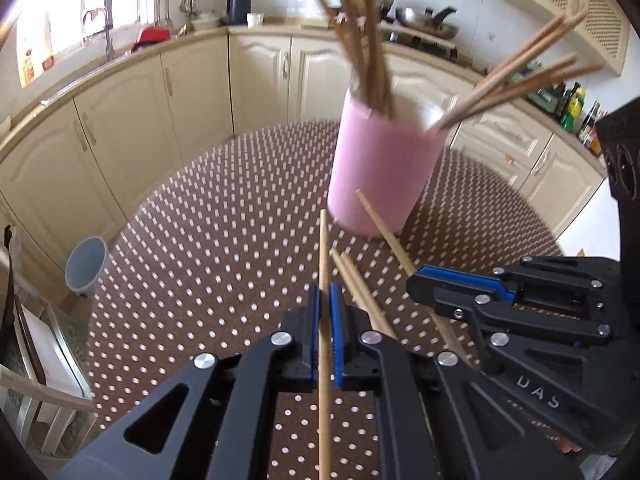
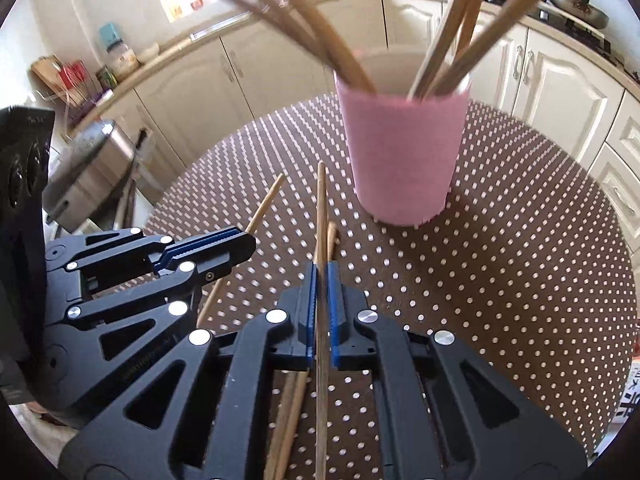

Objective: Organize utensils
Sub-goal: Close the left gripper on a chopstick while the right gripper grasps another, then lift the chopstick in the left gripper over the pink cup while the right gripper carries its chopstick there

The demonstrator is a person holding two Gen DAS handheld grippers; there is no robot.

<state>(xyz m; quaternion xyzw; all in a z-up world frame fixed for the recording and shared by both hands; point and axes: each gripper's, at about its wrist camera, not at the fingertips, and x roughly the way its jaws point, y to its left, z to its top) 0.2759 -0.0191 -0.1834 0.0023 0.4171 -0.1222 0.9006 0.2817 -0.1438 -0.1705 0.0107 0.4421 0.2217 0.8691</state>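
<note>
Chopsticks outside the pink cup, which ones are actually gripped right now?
Two: one in the left hand-held gripper and one in the right hand-held gripper, each chopstick clamped between blue pads. The loose chopsticks lie flat on the dotted mat.

counts on the table (image 2: 520,280)

one pink cup (image 2: 404,160) with about eight chopsticks, blurred; two grippers, left (image 1: 325,296) and right (image 2: 322,276), one chopstick (image 1: 324,264) in each; three loose chopsticks (image 1: 360,284) by the cup.
</note>
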